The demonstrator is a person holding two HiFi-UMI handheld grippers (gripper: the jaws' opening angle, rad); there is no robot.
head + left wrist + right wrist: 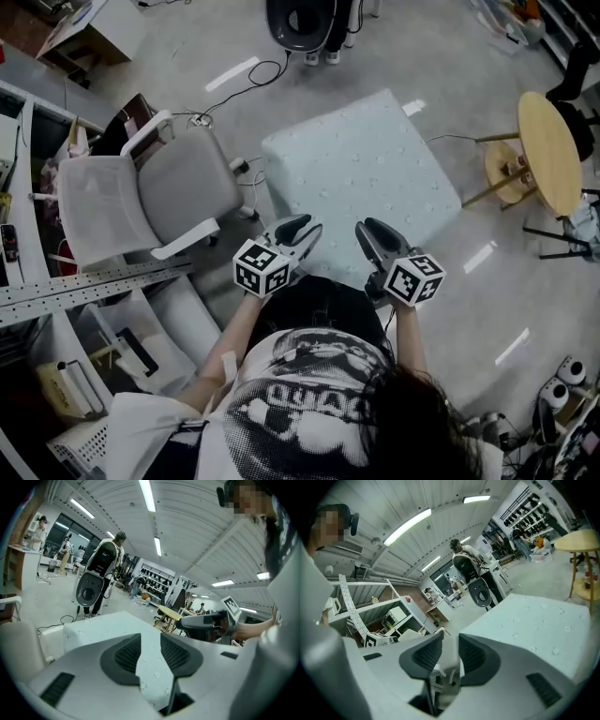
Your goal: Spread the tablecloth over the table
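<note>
— Where does the tablecloth lie for us?

— We see the tablecloth (361, 173), pale with small dots, spread flat over the square worktop, which it hides wholly; its edges hang down the sides; an office chair (141, 197) stands just beside it on the left of the head view, and a round wooden table (548, 150) stands well apart on the right.

— And what are our tools doing?

— Our left tool (150, 639) has its jaws apart at the cloth's near edge; dotted cloth shows through the gap, yet we see no pad pressing on it; our right tool (450, 634) is parted as well, with nothing caught between its jaws; the cloth lies off to the right in its own view.

— What containers can we make out, and what is in them?

— At the lower left of the head view, below a perforated metal rail (94, 281), we find a clear tub (159, 314); a dark flat item (136, 352) lies in it, which we cannot name; a white slotted crate (80, 452) sits at the bottom edge, its inside hidden from us; a cardboard box (94, 28) stands at the upper left, and we cannot see into it; the round table's lower shelf (509, 167) carries a few small things, too small to tell.
</note>
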